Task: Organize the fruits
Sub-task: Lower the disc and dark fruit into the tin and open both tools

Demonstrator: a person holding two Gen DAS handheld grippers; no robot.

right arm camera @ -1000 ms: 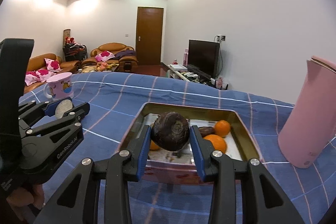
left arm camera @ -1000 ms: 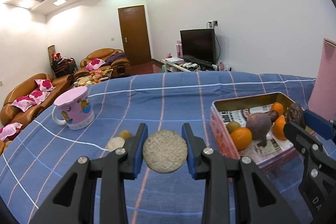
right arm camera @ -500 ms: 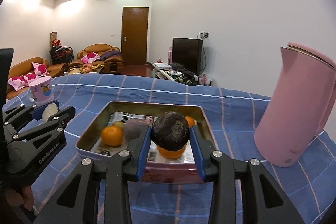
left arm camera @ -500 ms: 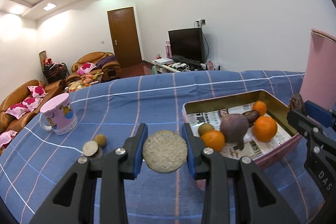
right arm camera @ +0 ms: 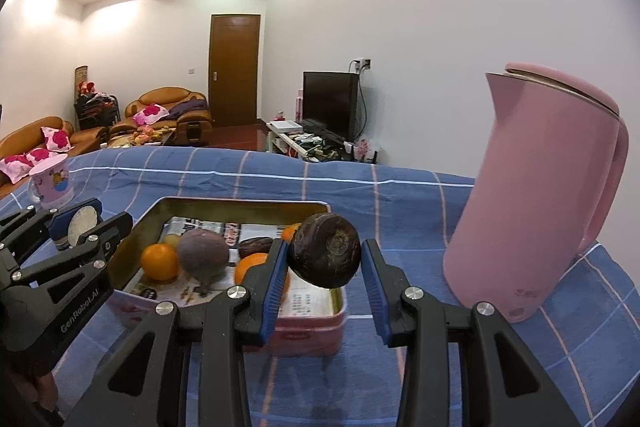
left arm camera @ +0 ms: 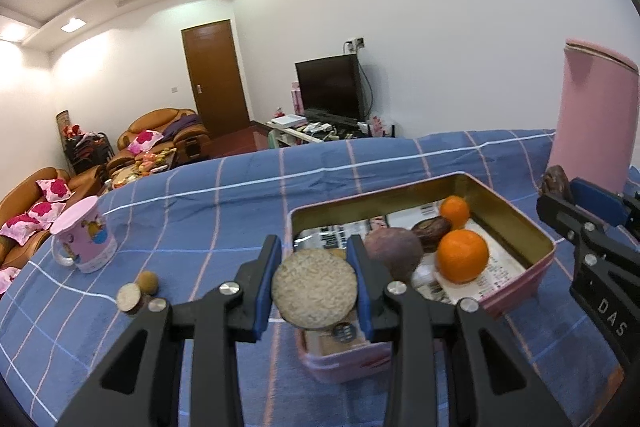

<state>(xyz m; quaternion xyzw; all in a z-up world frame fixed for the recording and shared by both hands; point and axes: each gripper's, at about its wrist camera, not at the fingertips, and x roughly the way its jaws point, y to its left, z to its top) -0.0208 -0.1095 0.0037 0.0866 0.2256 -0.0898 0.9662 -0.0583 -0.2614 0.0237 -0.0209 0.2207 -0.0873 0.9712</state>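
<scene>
My left tool [left arm camera: 314,290] grips a rough, stiff round fruit [left arm camera: 314,289] by its sides; my right tool [right arm camera: 324,259] clamps a dark, hard fruit [right arm camera: 326,250].

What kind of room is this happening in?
Most likely a home living room: brown sofas with floral cushions, a television on a low stand, and a wooden door. The work surface is a blue checked cloth.

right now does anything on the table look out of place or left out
Two small round fruits lie loose on the blue cloth beside the pink mug, outside the tin that holds the oranges. Nothing looks spilled or damaged.
</scene>
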